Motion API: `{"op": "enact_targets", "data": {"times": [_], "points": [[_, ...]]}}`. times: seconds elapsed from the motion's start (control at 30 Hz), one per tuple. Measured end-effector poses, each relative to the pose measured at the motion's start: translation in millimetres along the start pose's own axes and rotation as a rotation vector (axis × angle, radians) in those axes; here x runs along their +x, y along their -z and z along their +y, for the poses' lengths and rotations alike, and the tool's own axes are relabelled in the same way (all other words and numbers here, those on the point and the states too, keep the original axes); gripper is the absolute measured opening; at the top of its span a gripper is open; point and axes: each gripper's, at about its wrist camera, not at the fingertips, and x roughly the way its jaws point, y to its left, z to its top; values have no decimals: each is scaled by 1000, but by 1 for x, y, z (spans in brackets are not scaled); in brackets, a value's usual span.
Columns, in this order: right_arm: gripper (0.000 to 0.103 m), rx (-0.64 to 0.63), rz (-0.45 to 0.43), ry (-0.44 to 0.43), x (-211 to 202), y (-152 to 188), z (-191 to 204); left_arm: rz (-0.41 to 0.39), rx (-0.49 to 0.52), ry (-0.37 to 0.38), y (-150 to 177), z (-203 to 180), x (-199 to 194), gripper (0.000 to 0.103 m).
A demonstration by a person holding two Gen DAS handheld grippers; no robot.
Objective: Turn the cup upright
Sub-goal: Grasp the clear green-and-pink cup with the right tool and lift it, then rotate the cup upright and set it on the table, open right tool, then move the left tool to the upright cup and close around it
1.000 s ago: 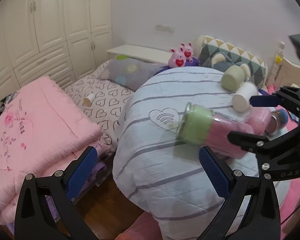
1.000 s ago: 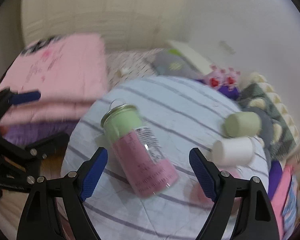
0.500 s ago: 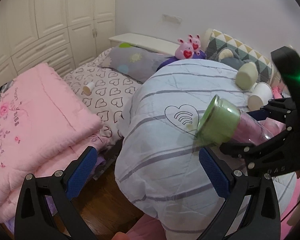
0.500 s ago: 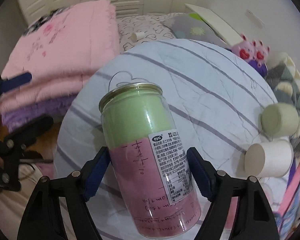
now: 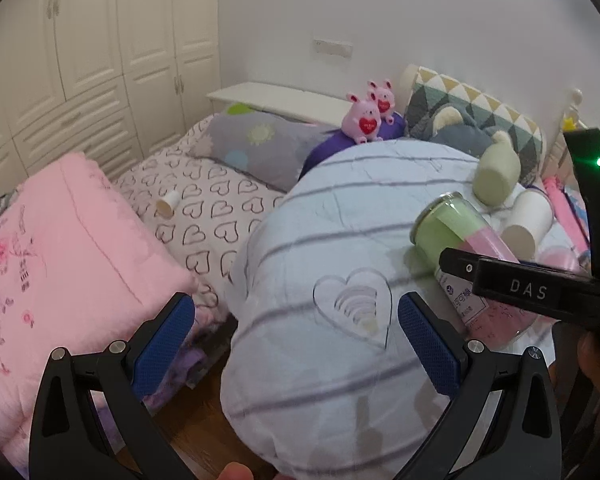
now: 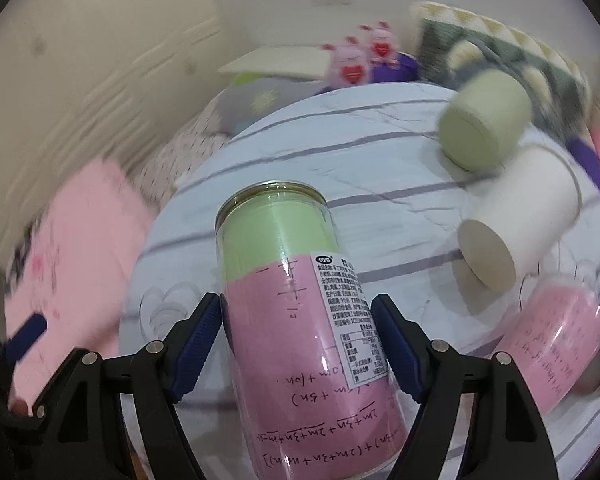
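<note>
A clear can-shaped cup (image 6: 296,304) with green and pink lining and a white label sits between my right gripper's (image 6: 298,340) blue pads, which press on its sides. It is tilted, green end pointing away from me, above the striped round table (image 6: 380,152). In the left wrist view the same cup (image 5: 464,248) leans over the table's right side, held by the right gripper's black frame. My left gripper (image 5: 296,340) is open and empty, low at the table's near edge above the heart print (image 5: 354,308).
A green cup (image 6: 484,120), a white cup (image 6: 516,216) and another pink-lined clear cup (image 6: 560,336) lie on their sides at the table's right. A pink quilt (image 5: 60,248), a heart-print bed with a small cup (image 5: 168,204), pillows and plush toys (image 5: 366,114) surround the table.
My right gripper has closed tighter on the cup and swung it, so its green end now points further away. The left gripper has shifted a little, and stays open.
</note>
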Motion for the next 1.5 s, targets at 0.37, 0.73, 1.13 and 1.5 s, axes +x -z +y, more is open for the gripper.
{"op": "enact_targets", "data": {"times": [0.37, 0.73, 1.13, 1.5], "points": [[80, 247, -66, -80, 12, -11, -22, 9, 13, -11, -7, -5, 4, 103], [82, 94, -166, -78, -55, 4, -23, -17, 21, 33, -7, -32, -22, 103], [82, -40, -315, -1, -134, 40, -52, -112, 22, 54, 2, -75, -71, 103], [82, -38, -384, -18, -162, 62, -87, -144, 99, 27, 7, -119, -90, 103]]}}
